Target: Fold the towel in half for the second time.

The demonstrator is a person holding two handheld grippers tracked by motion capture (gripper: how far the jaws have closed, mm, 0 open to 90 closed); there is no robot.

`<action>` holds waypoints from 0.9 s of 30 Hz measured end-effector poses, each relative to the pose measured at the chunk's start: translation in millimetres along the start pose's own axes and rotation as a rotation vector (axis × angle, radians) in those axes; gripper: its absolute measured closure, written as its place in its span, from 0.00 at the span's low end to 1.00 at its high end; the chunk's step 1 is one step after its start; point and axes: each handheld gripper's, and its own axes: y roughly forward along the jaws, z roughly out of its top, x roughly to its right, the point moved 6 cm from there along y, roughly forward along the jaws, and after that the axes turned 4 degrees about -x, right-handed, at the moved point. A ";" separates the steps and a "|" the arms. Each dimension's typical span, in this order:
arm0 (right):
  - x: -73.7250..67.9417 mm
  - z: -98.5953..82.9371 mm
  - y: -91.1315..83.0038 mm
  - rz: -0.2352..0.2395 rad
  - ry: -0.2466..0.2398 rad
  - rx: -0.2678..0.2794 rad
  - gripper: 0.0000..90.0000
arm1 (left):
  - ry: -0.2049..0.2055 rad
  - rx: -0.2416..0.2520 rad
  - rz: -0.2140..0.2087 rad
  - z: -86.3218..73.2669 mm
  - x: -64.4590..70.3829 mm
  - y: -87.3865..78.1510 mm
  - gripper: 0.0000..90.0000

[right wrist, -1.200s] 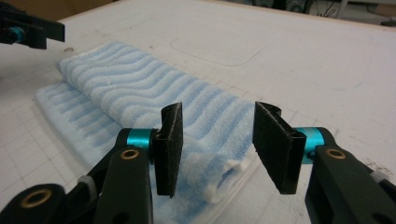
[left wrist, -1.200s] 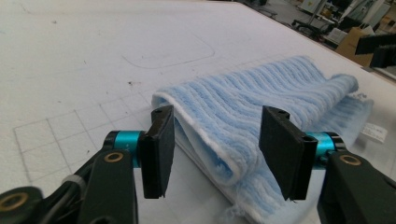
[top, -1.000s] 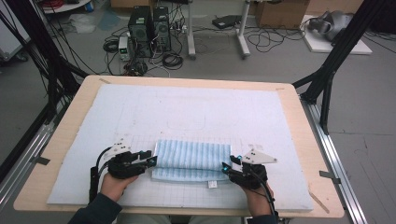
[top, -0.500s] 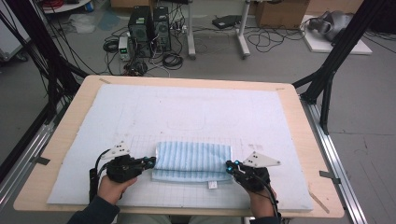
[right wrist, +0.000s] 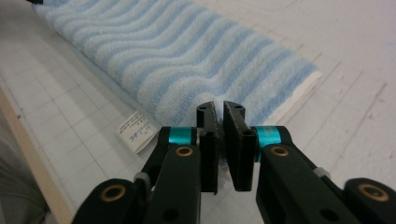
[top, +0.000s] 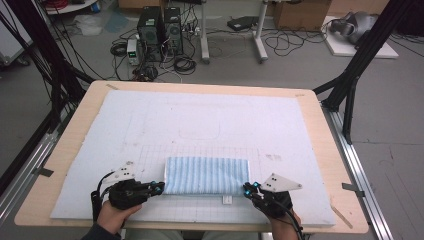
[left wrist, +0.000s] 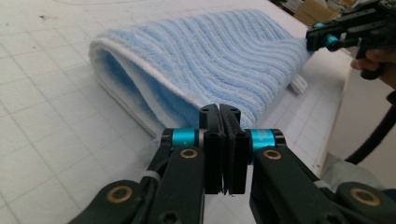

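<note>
A folded blue-and-white striped towel [top: 207, 175] lies near the front middle of the white mat [top: 210, 120]. My left gripper [top: 159, 188] is at the towel's front left corner. In the left gripper view the jaws [left wrist: 223, 110] are pressed together on the edge of the towel's [left wrist: 210, 51] top layer, with the fold gaping beside them. At the front right corner, my right gripper [top: 248, 188] is shut on the towel; its jaws [right wrist: 219, 108] pinch the towel's [right wrist: 187, 56] edge. The right gripper [left wrist: 322, 39] also appears at the towel's far end in the left gripper view.
A white care label [top: 227, 200] sticks out from the towel's front edge. The mat covers a wooden table [top: 330, 150], whose front edge is just behind the hands. Metal rails run along both table sides. Black frame legs and cables stand beyond the far edge.
Both grippers have drawn the towel's top layer toward the person, so it now covers the lower layer and the towel reads as one rectangle.
</note>
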 end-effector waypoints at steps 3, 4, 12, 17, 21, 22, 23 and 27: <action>2.0 0.3 -0.8 0.006 0.015 0.026 0.80 | -0.004 0.052 0.048 10.5 -4.1 -2.8 0.63; 2.8 3.1 -3.1 0.001 0.028 0.041 0.77 | 0.016 0.076 0.062 15.6 -5.7 -4.1 0.61; 10.0 36.6 12.7 -0.069 -0.026 0.045 0.70 | 0.144 0.129 0.105 45.8 -14.1 22.1 0.72; 10.3 19.9 37.7 -0.016 0.002 -0.046 0.70 | 0.161 0.028 0.127 35.2 -18.7 39.1 0.81; 9.6 10.2 37.4 -0.002 -0.011 -0.063 0.68 | 0.153 -0.086 0.184 25.2 -25.1 45.0 0.86; 10.1 8.7 36.5 0.002 -0.008 -0.067 0.68 | 0.158 -0.099 0.189 22.6 -25.3 46.8 0.87; 11.0 7.4 36.1 0.006 -0.007 -0.066 0.67 | 0.164 -0.098 0.199 21.5 -24.8 47.1 0.87; 12.3 4.4 34.9 0.015 -0.001 -0.056 0.65 | 0.190 -0.109 0.233 20.6 -23.6 46.8 0.90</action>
